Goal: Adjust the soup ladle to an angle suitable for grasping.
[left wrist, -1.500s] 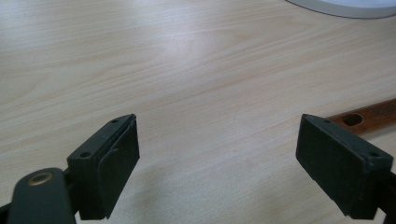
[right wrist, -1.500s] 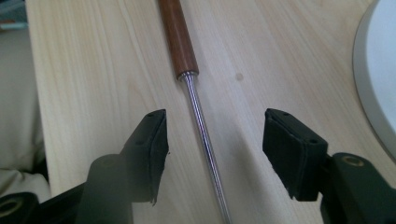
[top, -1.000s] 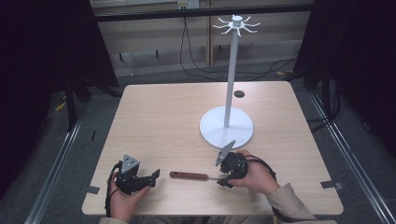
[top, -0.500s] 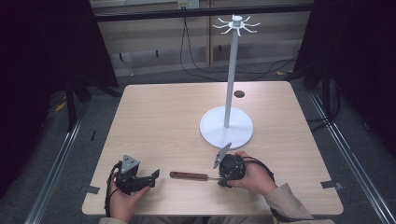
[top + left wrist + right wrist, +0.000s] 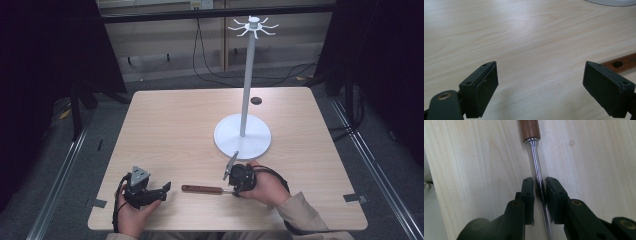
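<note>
The right gripper [image 5: 540,192] has its two black fingers [image 5: 527,195] closed around the chrome shaft of the wooden-handled metal utensil [image 5: 534,157], just below the dark brown handle. Whether the pads press the shaft or merely flank it cannot be determined: a thin gap remains on either side. The working end of the utensil is hidden beneath the gripper body, so its type cannot be told. In the high view the same utensil [image 5: 202,189] lies flat on the light wooden surface [image 5: 190,130] near the front edge, handle pointing toward the left gripper [image 5: 162,190] and shaft end covered by the right gripper [image 5: 235,187].

The left gripper [image 5: 541,85] is released, its fingers [image 5: 481,87] spread wide with bare surface between them. The brown handle end with its hanging hole is cut off at the right edge of that view, just beyond the right-hand finger and apart from it.

Behind the right hand stands the white round-based post stand with radiating top hooks [image 5: 243,135]; its base lies near the gripper's grey plate. A small dark round mark [image 5: 256,100] sits farther back; its nature is unclear.

Compared with half a second ago, the right gripper has settled lower over the shaft end; the left gripper and utensil are unchanged.
</note>
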Demonstrator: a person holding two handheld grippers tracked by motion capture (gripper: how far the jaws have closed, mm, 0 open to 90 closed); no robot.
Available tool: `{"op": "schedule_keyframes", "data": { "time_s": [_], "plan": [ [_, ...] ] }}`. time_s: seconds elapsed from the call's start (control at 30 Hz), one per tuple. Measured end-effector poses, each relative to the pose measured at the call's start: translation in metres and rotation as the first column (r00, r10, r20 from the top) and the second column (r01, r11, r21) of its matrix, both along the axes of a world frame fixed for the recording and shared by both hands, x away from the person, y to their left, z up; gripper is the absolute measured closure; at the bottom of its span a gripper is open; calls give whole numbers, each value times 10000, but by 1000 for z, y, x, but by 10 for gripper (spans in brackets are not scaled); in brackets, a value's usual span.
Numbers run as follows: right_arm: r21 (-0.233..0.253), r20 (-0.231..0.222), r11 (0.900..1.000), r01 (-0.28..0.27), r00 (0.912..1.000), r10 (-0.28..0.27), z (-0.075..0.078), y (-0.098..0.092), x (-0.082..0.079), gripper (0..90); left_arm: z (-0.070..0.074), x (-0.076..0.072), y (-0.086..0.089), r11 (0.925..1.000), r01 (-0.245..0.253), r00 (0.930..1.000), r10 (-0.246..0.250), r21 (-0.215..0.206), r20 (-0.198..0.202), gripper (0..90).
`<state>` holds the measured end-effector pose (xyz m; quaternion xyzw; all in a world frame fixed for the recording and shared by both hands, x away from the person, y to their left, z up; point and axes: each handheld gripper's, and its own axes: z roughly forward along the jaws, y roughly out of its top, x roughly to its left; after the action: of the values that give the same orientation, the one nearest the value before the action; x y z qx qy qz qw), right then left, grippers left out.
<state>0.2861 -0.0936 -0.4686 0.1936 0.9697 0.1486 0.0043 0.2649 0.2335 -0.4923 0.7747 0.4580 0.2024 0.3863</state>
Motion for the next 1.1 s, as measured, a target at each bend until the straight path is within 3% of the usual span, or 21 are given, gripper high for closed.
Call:
{"op": "schedule_keyframes", "data": {
  "time_s": [0.07,0.2,0.33,0.47,0.67,0.7,0.97,1.1],
  "plan": [
    [-149,27,9998,-143,9999,143,1,1,1,766,0,0,0,10000,1,10000,-1,-44,9,129],
    [-234,-65,9996,124,9999,-126,1,1,1,768,0,1,1,10000,11,10000,-11,1,6,129],
    [-294,-98,9992,-261,9996,258,1,1,5,826,0,0,0,10000,24,10000,-24,-11,12,129],
    [-270,-369,9996,19,9993,-29,1,2,4,859,1,0,0,10000,1,10000,-1,-49,70,129],
    [-59,-33,9996,-259,9997,259,1,0,0,862,0,1,1,10000,-22,10000,22,-60,52,129],
    [30,89,9991,-422,9991,421,1,-1,1,862,0,1,1,10000,-22,10000,22,-39,55,129],
    [1520,654,9883,141,9976,-243,15,-15,3,863,1,1,1,9998,-61,9999,63,-183,127,123],
    [2593,1266,9644,524,9881,-877,19,-27,2,863,2,1,2,9998,-65,9997,69,-178,218,121]
  ]
}}
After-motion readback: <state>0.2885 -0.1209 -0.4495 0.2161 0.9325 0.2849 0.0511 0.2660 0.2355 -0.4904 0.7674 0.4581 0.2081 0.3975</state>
